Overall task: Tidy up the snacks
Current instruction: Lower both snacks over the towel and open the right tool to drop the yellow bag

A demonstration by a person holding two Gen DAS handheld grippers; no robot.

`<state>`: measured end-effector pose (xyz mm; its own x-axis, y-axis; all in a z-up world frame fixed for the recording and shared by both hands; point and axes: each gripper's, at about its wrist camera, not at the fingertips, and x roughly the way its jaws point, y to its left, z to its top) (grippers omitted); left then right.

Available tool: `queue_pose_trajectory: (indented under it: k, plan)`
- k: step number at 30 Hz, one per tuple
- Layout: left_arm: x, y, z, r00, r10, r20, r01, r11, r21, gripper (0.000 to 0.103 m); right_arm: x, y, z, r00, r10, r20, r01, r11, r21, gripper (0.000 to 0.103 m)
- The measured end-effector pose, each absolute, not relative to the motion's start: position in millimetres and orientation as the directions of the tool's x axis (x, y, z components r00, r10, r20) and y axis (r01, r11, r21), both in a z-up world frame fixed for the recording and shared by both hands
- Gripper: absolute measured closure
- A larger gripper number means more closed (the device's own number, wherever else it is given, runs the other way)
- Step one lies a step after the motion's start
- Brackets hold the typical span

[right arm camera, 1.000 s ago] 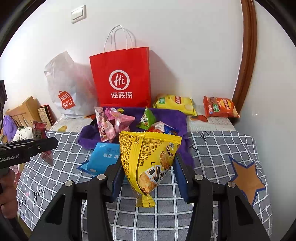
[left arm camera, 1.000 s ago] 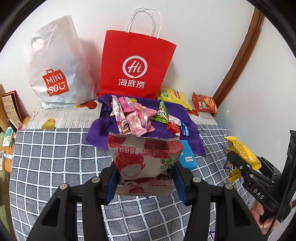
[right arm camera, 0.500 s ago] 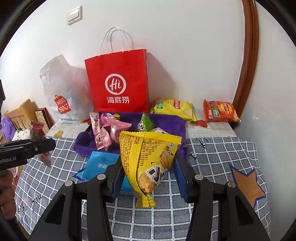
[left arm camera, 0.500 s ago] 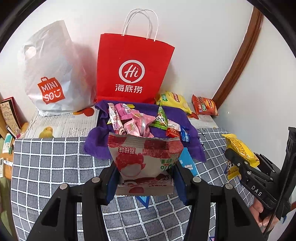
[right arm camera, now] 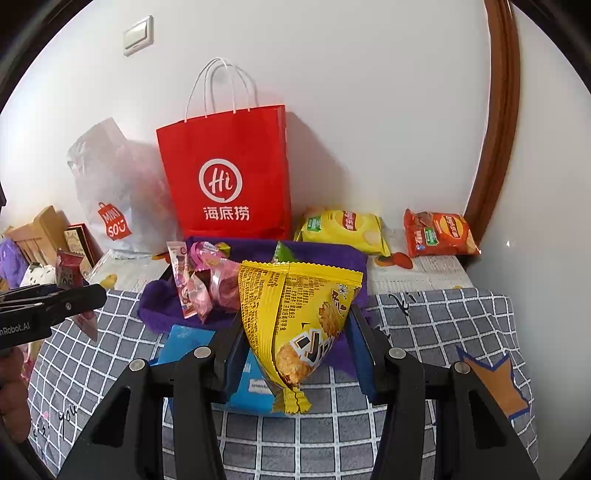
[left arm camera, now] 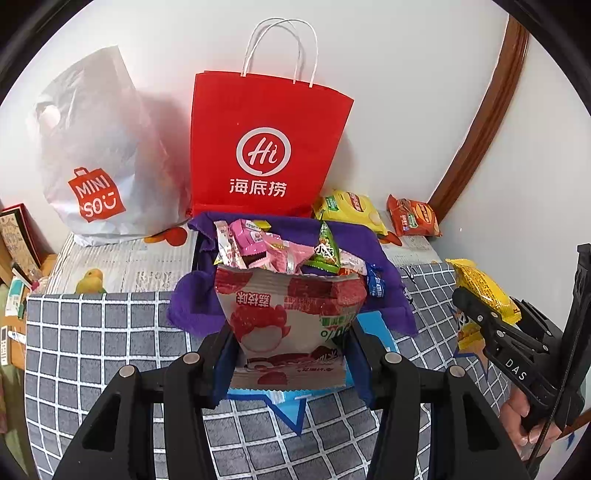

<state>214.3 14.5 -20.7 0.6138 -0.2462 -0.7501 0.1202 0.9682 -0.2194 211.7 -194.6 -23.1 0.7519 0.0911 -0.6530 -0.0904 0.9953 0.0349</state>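
The left tool (left arm camera: 291, 354) clamps a crinkled red-and-white snack packet (left arm camera: 290, 314) above the grey checked cloth (left arm camera: 92, 332), and only its view shows the right tool gripped by a hand (left arm camera: 532, 424) at the edge. The right tool (right arm camera: 295, 347) pinches a glossy yellow, cone-shaped snack bag (right arm camera: 295, 317). Only this view shows the wall switch (right arm camera: 138, 35); both show small sweets on a fuzzy purple towel (right arm camera: 321, 251) before a red paper bag (right arm camera: 229, 177).
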Motion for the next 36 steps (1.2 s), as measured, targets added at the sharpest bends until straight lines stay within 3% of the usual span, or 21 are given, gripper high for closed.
queue_pose_trajectory:
  k: [36]
  plan:
    - [286.5,16.5,-28.7,0.605,-0.252,-0.756,0.096,0.965,-0.244,0.053,284.2,-205.3,-25.7,0.765,0.104,-0.636,-0.070,0.994,0.079,0.053]
